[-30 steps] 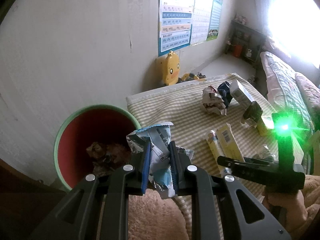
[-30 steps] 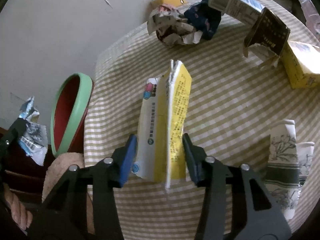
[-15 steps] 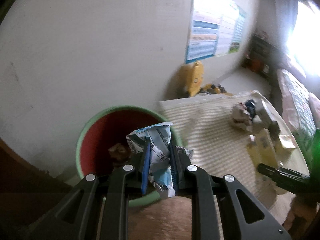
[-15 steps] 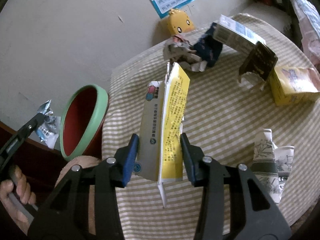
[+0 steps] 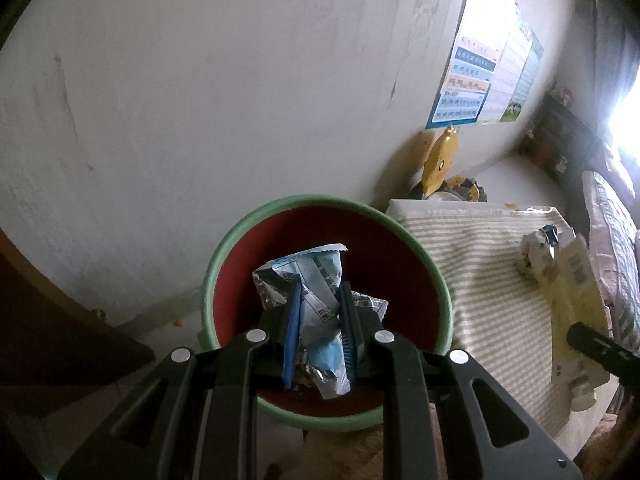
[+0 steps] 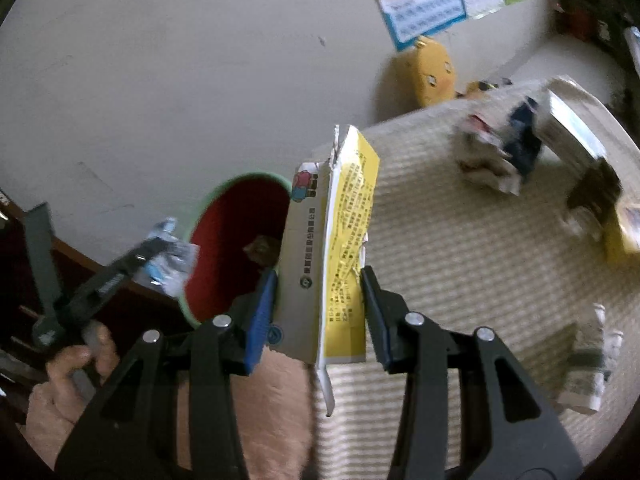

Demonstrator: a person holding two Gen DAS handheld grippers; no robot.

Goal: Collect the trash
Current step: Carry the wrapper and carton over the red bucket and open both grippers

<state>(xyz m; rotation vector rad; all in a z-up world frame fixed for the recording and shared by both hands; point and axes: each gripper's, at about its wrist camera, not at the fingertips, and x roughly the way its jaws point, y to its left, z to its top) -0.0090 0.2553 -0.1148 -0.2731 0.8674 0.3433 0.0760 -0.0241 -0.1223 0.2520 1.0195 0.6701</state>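
Observation:
My left gripper [image 5: 320, 308] is shut on a crumpled blue and silver wrapper [image 5: 310, 280], held right above the mouth of the red bin with a green rim [image 5: 248, 232]. My right gripper [image 6: 318, 284] is shut on a flattened yellow and white carton [image 6: 340, 240], lifted off the striped tablecloth [image 6: 460, 280] beside the bin [image 6: 236, 248]. In the right wrist view the left gripper [image 6: 160, 252] with its wrapper [image 6: 172, 264] hangs at the bin's left rim, a hand [image 6: 76, 364] holding it. Brown crumpled trash [image 6: 262, 250] lies inside the bin.
On the table lie a crumpled paper ball [image 6: 480, 152], a dark blue wrapper [image 6: 524, 140], a white box [image 6: 572, 120], a dark torn box [image 6: 592, 188], a yellow box [image 6: 624, 232] and a patterned paper cup [image 6: 588, 364]. A yellow duck toy [image 6: 434, 72] stands by the wall. Dark wooden furniture [image 5: 60, 320] is left.
My left gripper carried the wrapper sideways until it is over the middle of the bin. My right gripper lifted the carton off the table and brought it toward the bin.

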